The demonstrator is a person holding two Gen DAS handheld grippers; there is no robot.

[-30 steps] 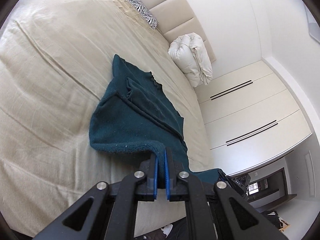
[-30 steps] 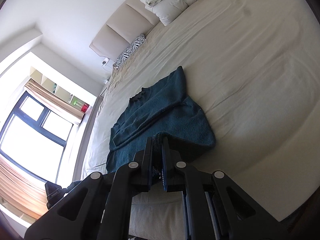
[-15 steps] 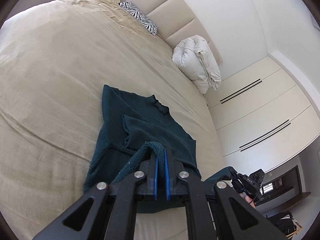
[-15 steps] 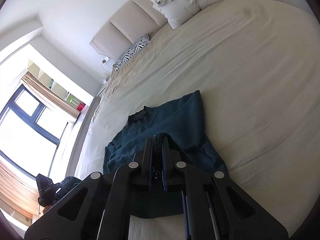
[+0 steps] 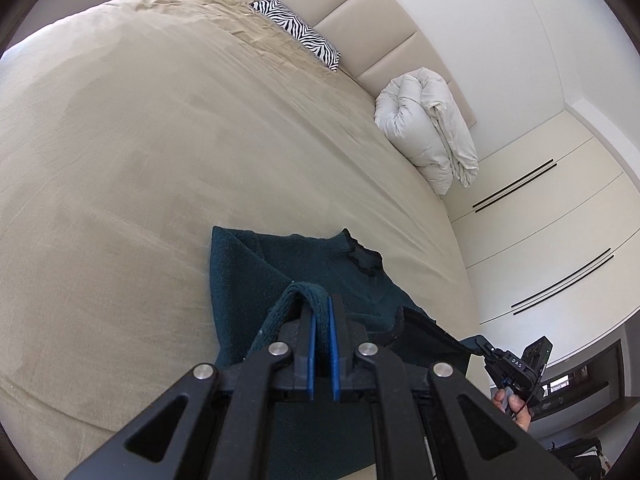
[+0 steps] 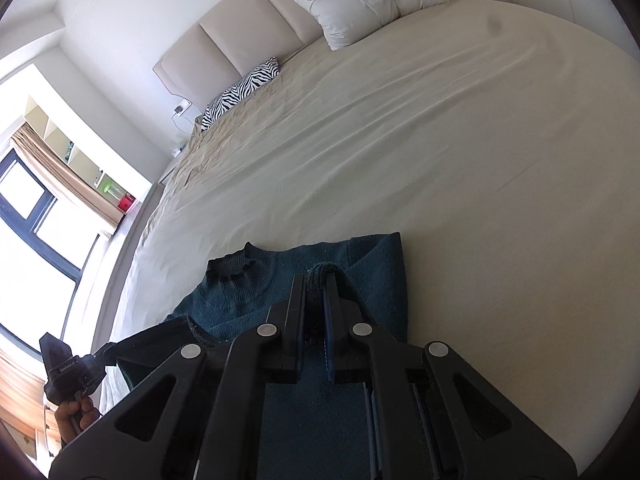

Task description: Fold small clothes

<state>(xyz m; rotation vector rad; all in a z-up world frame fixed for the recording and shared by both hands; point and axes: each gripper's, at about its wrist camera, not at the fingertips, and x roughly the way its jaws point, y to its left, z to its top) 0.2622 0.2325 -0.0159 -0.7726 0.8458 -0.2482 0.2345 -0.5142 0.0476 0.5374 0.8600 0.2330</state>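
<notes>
left gripper [image 5: 320,320] clamps teal sweater [image 5: 256,276] hem | on beige bed [image 5: 160,140] | right gripper [image 5: 478,346] apparently gripping too

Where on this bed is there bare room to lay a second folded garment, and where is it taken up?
Free: the wide stretch of bed sheet between the teal sweater and the zebra pillow, and the sheet to the sweater's right in the right wrist view. Taken up: the near edge, where both grippers pinch the sweater, and the headboard corner under the rolled white duvet.

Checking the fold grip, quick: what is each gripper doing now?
Left gripper: shut on the teal sweater.
Right gripper: shut on the teal sweater too.
</notes>
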